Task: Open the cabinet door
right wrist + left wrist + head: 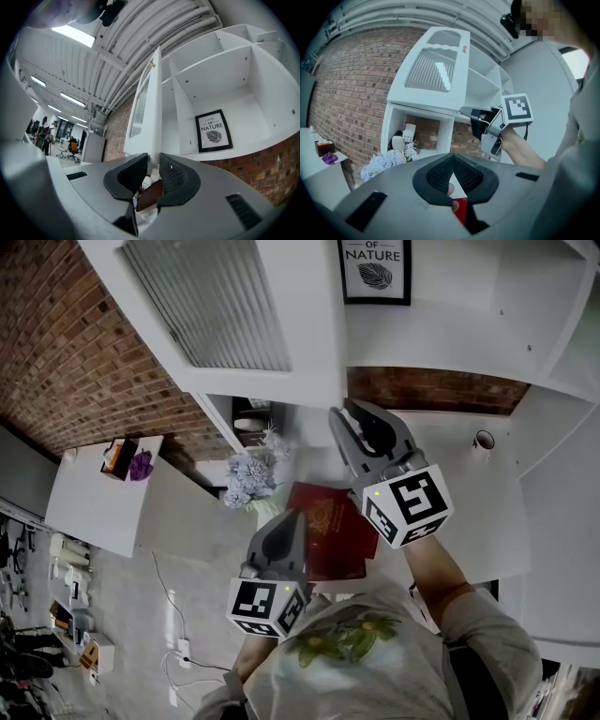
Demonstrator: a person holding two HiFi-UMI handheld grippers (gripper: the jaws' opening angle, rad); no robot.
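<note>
The white cabinet door point(216, 306) with its ribbed glass panel stands swung wide open, edge-on in the right gripper view point(149, 103) and face-on in the left gripper view point(436, 70). My right gripper point(352, 413) is raised just under the door's lower corner. Its jaws point(153, 161) are a little apart, the door's edge lines up with the gap, and nothing shows clamped between them. My left gripper point(289, 519) hangs lower, near my body, with its jaws shut tip to tip point(452, 159) on nothing. It looks up at the right gripper point(476, 115).
Bare white shelves and a framed "of nature" print point(375, 270) show inside the cabinet. Below are pale flowers point(248, 474), a red book point(328, 526) and an open niche with small items point(405, 138). A white table point(94, 512) stands left by the brick wall point(66, 352).
</note>
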